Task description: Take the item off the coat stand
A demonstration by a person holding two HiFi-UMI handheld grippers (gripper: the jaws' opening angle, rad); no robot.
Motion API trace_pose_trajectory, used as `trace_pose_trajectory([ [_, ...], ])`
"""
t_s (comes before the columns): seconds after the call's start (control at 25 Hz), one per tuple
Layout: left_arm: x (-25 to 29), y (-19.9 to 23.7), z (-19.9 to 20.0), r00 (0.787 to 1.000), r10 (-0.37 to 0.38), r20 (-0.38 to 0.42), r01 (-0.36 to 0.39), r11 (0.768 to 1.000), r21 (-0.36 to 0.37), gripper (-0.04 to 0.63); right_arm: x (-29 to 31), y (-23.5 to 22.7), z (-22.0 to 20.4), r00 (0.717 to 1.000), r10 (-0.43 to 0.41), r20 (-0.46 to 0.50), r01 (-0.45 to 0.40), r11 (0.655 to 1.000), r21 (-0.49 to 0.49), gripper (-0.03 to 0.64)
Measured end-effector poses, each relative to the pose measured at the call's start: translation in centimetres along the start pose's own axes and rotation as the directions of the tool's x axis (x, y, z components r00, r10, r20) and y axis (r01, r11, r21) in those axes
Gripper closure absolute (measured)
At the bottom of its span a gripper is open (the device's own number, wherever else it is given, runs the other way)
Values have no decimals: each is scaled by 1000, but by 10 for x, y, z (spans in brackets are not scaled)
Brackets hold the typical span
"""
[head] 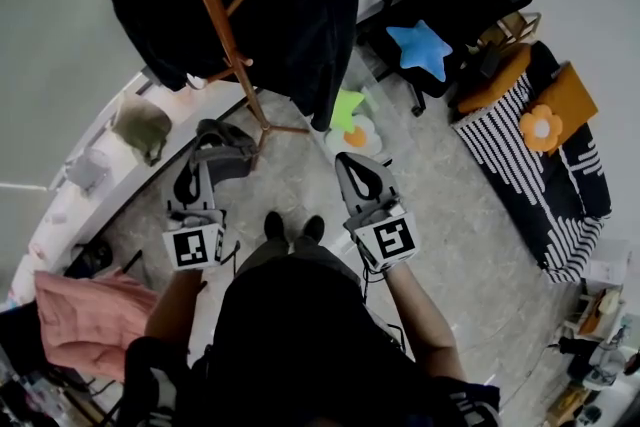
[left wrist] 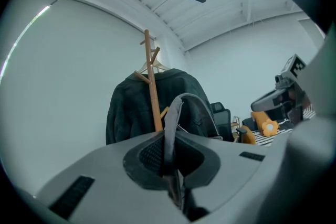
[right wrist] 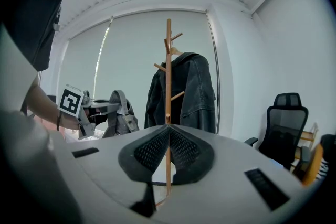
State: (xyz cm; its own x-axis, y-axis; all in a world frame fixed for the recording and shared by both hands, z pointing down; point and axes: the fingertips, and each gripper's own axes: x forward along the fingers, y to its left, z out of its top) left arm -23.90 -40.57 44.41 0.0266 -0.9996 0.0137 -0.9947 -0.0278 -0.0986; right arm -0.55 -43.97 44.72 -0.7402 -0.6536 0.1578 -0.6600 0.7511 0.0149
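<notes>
Strap (left wrist: 170, 128) of the grey bag (head: 226, 151) is pinched between the closed jaws of my left gripper (head: 197, 177). The bag hangs from it, off the coat stand (head: 214, 15) and just left of its pole. My right gripper (head: 362, 177) has its jaws together on nothing. A dark jacket (head: 295, 5) hangs on the stand.
</notes>
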Motion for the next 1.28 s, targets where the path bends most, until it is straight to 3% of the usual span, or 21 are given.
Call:
trace_pose_trajectory([
  [1.28,-20,-3,-5,1000,-2,6,2,1000,-17,569,-3,-4,-2,998,-44,-41,42,998,-56,598],
])
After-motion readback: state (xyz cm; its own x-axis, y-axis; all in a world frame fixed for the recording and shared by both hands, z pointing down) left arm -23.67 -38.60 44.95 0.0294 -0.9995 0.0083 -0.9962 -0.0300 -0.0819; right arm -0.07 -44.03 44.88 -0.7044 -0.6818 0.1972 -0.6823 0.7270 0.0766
